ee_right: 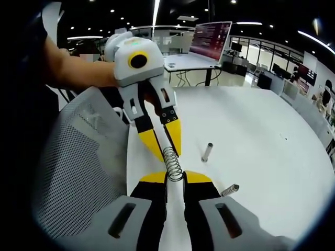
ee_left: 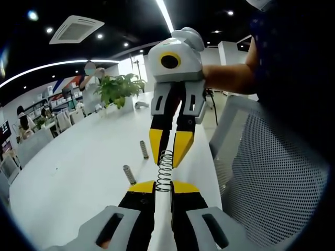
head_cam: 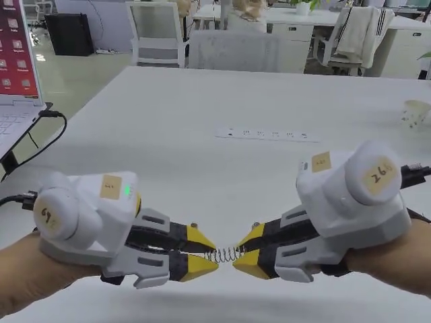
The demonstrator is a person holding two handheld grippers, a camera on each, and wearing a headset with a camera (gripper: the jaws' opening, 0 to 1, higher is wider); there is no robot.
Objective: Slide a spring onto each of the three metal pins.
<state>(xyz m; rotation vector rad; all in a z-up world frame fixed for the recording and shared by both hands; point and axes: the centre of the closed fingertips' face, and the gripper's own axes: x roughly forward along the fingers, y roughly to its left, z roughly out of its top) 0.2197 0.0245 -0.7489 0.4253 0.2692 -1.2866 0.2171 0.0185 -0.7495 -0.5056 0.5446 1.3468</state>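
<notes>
Left gripper (head_cam: pixel 213 256) and right gripper (head_cam: pixel 238 256), tips facing, each pinch one end of the spring (head_cam: pixel 226 255), held in air over the table's (head_cam: pixel 202 108) near edge; uneven pull or a slack jaw could kink it or flick it floorward, away from the pins (ee_left: pixel 143 149) beyond.

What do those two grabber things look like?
The left gripper and right gripper are chunky white-and-grey shells with black jaws tipped yellow. Each wears a tan sticker with a handwritten number and trails a black cable. The left one has a green light.
</notes>
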